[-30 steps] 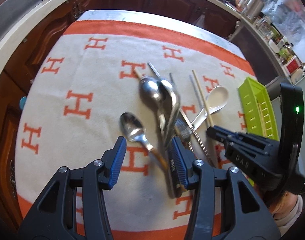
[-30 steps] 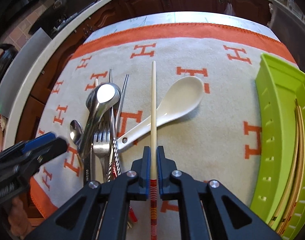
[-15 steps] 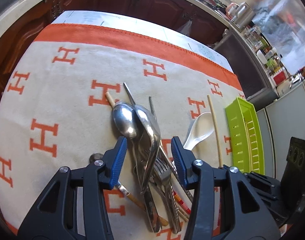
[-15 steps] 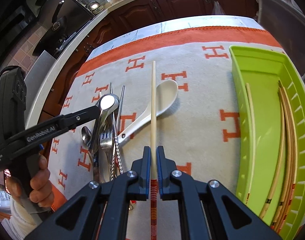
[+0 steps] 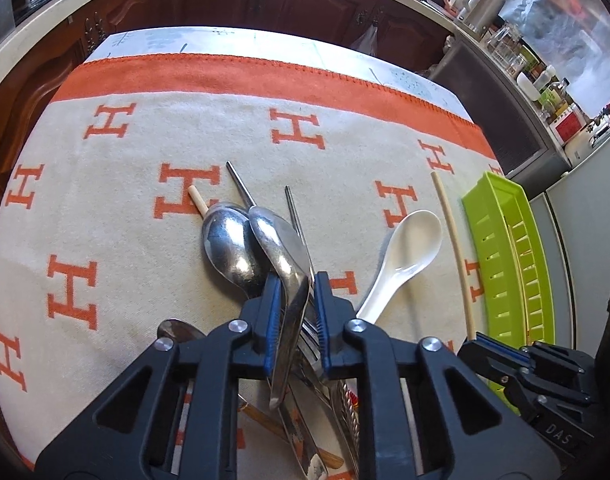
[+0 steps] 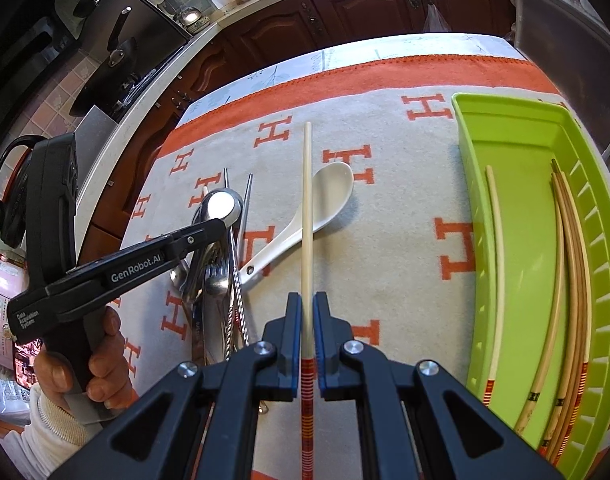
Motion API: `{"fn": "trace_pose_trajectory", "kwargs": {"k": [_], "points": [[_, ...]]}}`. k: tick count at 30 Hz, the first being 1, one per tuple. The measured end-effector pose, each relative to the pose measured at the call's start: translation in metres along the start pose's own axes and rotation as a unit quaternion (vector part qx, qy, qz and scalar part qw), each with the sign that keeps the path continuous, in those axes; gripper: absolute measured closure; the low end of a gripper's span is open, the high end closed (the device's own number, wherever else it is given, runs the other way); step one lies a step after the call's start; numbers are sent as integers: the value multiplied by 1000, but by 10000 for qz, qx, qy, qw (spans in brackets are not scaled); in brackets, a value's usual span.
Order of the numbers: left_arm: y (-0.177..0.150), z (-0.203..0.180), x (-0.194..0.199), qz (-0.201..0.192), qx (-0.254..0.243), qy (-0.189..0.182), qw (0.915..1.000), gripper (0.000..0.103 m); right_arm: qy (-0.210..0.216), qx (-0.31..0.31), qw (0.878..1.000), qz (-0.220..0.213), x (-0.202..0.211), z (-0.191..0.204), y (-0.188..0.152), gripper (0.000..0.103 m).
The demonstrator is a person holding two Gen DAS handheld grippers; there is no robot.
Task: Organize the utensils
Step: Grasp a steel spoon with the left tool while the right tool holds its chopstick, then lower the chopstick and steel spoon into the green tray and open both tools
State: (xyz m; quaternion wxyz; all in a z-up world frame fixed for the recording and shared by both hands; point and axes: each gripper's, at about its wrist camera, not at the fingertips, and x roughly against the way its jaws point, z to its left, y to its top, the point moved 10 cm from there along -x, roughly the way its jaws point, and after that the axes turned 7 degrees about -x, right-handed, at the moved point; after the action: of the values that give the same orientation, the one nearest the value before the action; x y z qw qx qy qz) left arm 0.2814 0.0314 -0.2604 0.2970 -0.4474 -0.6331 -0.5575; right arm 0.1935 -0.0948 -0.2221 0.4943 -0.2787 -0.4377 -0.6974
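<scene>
Left wrist: left gripper [image 5: 295,312] clamps steel spoon [image 5: 283,252]; right gripper [image 6: 307,330] pinches chopstick [image 6: 307,208] (lifted).

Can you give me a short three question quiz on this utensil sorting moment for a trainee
1. True or false: the right gripper is shut on a chopstick.
2. What does the left gripper close around? A. white ceramic spoon B. metal spoon C. fork
3. Fill in: the green tray so far holds only ____.

Key
1. True
2. B, though the jaws may not be fully clamped yet.
3. chopsticks
</scene>
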Motion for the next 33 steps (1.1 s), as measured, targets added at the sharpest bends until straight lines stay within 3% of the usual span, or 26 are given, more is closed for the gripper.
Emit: {"fn": "trace_pose_trajectory", "kwargs": {"k": [9,19,26,33], "points": [[2,-4,5,-224,-59,-7,9997,100,34,-39,9999,-99,9,0,1,97],[2,-39,61,-578,-314,-278,9974,100,135,-196,9987,-448,48,-10,2,97],[-13,-94,91,-553,-575,-629,9948,100,-49,-377,9964,-755,82,-46,1,97],[-30,-177,96,-419,-1091,-905,9890,100,-490,-459,9936,-905,99,-93,-1,97]]}}
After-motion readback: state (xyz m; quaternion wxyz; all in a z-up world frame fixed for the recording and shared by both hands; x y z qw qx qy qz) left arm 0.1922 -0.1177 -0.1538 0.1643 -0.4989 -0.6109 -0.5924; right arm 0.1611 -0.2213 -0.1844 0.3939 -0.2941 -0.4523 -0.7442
